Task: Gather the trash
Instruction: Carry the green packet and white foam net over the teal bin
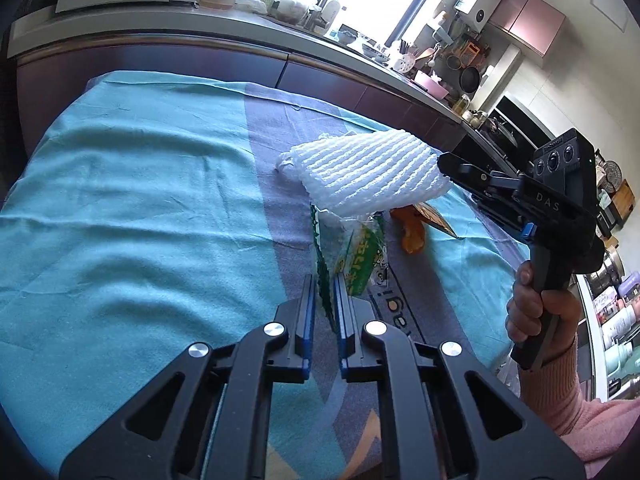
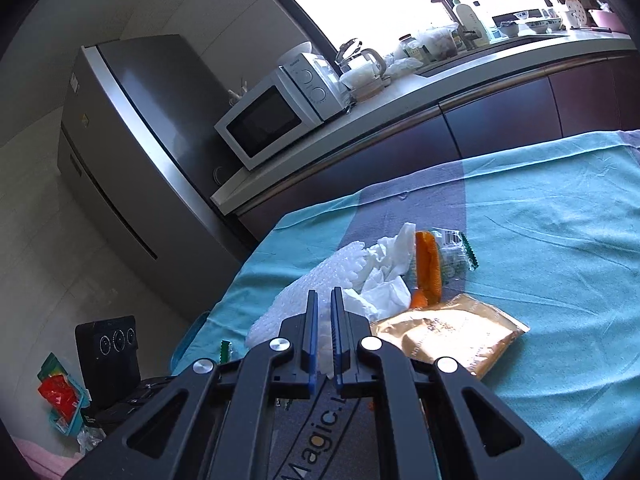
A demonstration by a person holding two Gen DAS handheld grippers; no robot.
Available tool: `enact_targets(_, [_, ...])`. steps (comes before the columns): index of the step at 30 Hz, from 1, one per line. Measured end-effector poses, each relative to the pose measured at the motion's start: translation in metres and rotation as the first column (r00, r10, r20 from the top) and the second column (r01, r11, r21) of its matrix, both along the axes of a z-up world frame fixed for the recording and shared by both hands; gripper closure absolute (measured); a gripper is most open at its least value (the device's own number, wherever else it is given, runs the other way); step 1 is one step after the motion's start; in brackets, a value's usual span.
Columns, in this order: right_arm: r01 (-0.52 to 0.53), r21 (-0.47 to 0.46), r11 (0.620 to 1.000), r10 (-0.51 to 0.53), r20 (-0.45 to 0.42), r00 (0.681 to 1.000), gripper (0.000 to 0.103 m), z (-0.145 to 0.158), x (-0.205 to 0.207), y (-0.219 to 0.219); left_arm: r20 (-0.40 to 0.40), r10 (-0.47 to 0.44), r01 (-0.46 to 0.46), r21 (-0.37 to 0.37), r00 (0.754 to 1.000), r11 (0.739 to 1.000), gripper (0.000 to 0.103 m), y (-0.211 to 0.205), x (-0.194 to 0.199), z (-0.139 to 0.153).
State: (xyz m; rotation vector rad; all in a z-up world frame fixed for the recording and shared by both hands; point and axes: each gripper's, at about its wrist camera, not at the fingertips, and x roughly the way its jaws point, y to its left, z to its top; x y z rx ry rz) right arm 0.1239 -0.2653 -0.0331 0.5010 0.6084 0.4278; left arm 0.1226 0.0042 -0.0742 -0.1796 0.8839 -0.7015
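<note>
Nearest me, left gripper [image 1: 323,280] jaws are clenching the green wrapper [image 1: 352,256], lifting it clear. Right gripper [image 2: 325,294] jaws are pinching the white foam net [image 1: 368,172] above the surface [image 1: 120,200]; gold packet [image 2: 448,336] and orange peel [image 2: 428,264] are lying beyond.

Home kitchen: microwave [image 2: 276,114], fridge [image 2: 132,152], cluttered counter [image 1: 256,26].

Left of the trash pile [image 2: 408,280] the cloth-covered worktop [image 1: 120,200] lay bare and open to a reach. The foam net [image 1: 372,176], hanging lifted above the pile, blocked the way over it. Beyond the pile the dark cabinet fronts [image 1: 200,64] closed the far edge.
</note>
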Motion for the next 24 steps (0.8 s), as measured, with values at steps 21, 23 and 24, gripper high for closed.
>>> enact_targets(21, [-0.147,0.043,0.988,0.145,0.042,0.989,0.098,0.018,0.018,0.072,0.053,0.208,-0.208,-0.006,0.977,0.978,0.093,0.114,-0.025,0.023])
enact_targets(23, [-0.165,0.044,0.985,0.163,0.041,0.986,0.098,0.018,0.023,0.082,0.059,0.227,-0.227,-0.003,0.972,0.974,0.093,0.124,-0.027,0.025])
enact_targets(24, [-0.176,0.047,0.983,0.174,0.040,0.984,0.098,0.019,0.025,0.087,0.061,0.236,-0.236,-0.002,0.970,0.972,0.093,0.128,-0.028,0.025])
